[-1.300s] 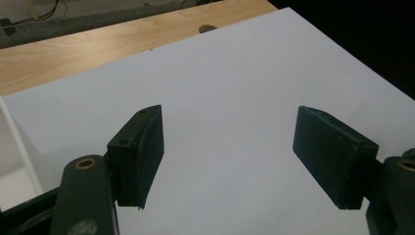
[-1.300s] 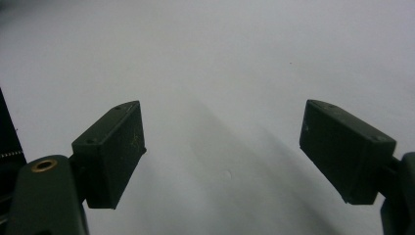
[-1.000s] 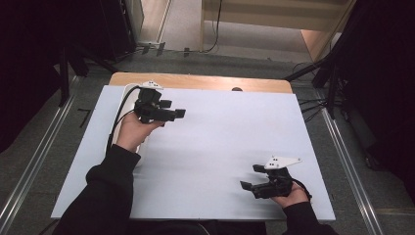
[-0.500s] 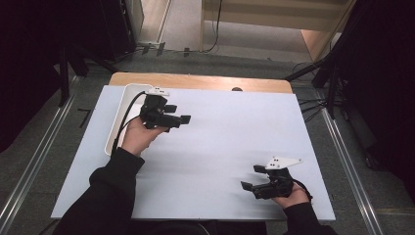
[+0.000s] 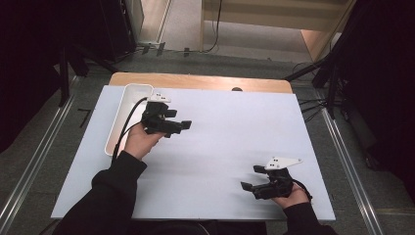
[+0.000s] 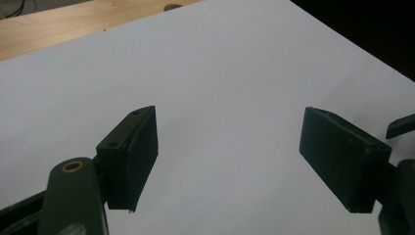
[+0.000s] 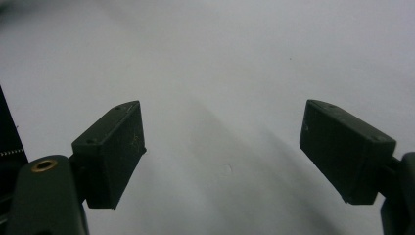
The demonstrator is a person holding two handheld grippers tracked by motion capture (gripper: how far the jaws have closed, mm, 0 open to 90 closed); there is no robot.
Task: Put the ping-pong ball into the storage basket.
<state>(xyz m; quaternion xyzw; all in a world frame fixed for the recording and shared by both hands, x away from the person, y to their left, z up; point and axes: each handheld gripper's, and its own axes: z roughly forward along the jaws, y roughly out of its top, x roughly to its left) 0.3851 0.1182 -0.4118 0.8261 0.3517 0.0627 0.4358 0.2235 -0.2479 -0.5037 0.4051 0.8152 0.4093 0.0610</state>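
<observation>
White plastic forms the long narrow tray [image 5: 120, 117] that lies along the left edge of the pale sheet [image 5: 220, 147] covering the table; the high view shows it just beside the left gripper [image 5: 183, 126], whose cable [image 5: 126, 122] arcs across the tray's inner wall. That gripper's hand [image 5: 139, 142] rests right of the tray, its jaws pointing away from it toward the middle of the sheet. The left gripper view looks along those jaws: they stand well apart with nothing between them, having just been opening, and past them lie bare sheet and a strip of the wooden tabletop [image 6: 73, 19] beyond the sheet's far edge. The right gripper [image 5: 248, 187] sits well apart from the tray, near the sheet's near right corner, jaws aimed leftward; the right gripper view shows them spread wide over empty pale surface. From above, dark stands [image 5: 323, 73] and floor rails [image 5: 29, 166] flank the table.
</observation>
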